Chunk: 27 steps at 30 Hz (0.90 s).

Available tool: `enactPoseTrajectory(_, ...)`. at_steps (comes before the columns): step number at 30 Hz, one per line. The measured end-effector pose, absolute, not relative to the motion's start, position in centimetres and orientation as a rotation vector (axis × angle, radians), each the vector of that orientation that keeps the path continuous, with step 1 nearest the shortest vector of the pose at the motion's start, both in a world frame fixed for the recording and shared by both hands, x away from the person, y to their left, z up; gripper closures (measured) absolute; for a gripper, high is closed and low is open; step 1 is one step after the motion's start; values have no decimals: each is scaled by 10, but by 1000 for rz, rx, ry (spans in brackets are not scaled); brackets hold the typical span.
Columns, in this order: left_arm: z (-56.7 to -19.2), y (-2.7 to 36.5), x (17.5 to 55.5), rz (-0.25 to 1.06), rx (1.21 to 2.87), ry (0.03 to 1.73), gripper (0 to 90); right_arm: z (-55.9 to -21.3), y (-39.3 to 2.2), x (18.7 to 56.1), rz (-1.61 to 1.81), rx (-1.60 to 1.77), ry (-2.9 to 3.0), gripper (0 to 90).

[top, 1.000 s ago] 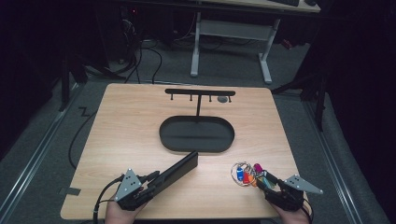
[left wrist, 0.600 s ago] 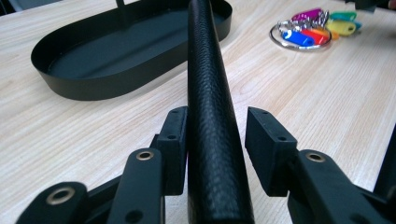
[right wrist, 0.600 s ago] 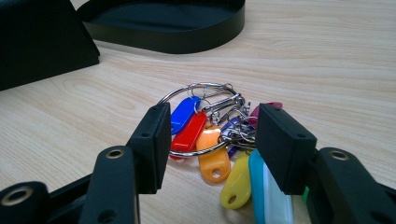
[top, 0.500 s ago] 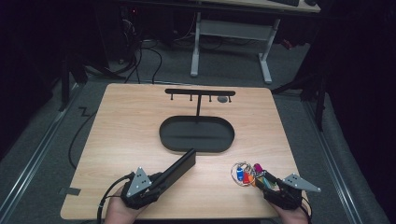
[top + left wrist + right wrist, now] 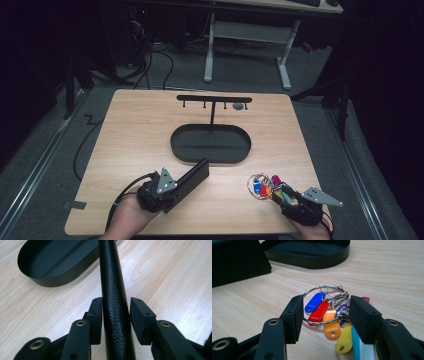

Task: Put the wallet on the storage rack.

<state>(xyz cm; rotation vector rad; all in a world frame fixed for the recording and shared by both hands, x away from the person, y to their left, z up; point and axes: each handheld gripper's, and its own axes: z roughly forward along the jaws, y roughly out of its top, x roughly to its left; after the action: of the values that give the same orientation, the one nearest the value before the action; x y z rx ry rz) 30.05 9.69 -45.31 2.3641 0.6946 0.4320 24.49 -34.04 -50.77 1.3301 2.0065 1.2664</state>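
Note:
A long black textured case stands between the jaws of my left gripper at the table's front left. Its far end points at the black oval tray. In the left gripper view the case runs up between the pads of my left gripper. These jaws have just been closing on it, and the right pad shows at most a sliver of gap. At the front right, my right gripper is open. A key ring with coloured tags lies on the wood at the tips of my right gripper, and some tags reach in between the pads.
A black T-shaped stand with small hooks rises behind the tray, and a small grey thing hangs at its right end. Cables and metal table legs lie on the dark floor beyond the table.
My left hand has shifted a little to the right and up with the case. The right gripper and the key ring have stayed put.

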Motion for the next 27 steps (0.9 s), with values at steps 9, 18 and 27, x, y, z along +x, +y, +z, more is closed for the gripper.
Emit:
enactPoseTrajectory(9, -447, 89, 299, 481, 2455, 596, 741, -507, -342, 244, 1281, 1330, 2001, 464)
enactPoseTrajectory(18, -436, 83, 291, 616, 2475, 412, 756, -507, -343, 244, 1285, 1340, 1994, 465)
enactPoseTrajectory(27, -429, 78, 292, 787, 2424, 261, 759, -507, -343, 244, 1285, 1342, 1984, 467)
